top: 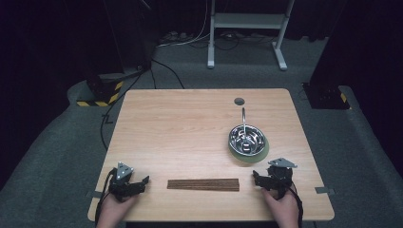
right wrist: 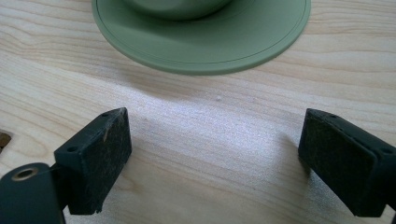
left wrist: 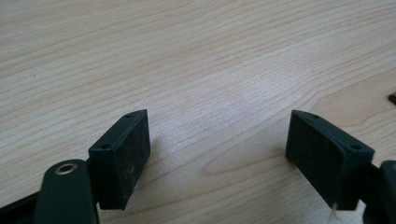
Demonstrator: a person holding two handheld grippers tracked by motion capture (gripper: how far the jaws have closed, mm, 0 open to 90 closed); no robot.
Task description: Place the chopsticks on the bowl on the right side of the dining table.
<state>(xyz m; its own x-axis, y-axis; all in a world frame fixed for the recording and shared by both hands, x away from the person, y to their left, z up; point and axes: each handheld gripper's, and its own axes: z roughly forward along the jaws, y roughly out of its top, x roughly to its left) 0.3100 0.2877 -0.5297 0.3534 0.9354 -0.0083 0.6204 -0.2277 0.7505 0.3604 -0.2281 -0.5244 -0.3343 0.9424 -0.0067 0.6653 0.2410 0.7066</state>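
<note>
A dark brown wooden strip (top: 203,184) lies flat near the table's front edge, between my two grippers. My left gripper (top: 144,181) rests at the front left, pointing right at the strip; its jaws stand open over bare wood (left wrist: 219,144), and the strip's end (left wrist: 392,98) peeks in at the right edge. My right gripper (top: 256,177) rests at the front right with its jaws open and nothing between them (right wrist: 215,154). Just ahead of it sits a green plate (right wrist: 201,51) carrying a shiny steel bowl (top: 246,137), with a metal handle (top: 244,116) sticking out toward the far side.
The light wooden table (top: 180,128) has a round cable hole (top: 239,101) near its far edge. On the grey floor behind it stand a white metal frame (top: 247,21) and a yellow-and-black striped base (top: 102,95), with cables trailing between them.
</note>
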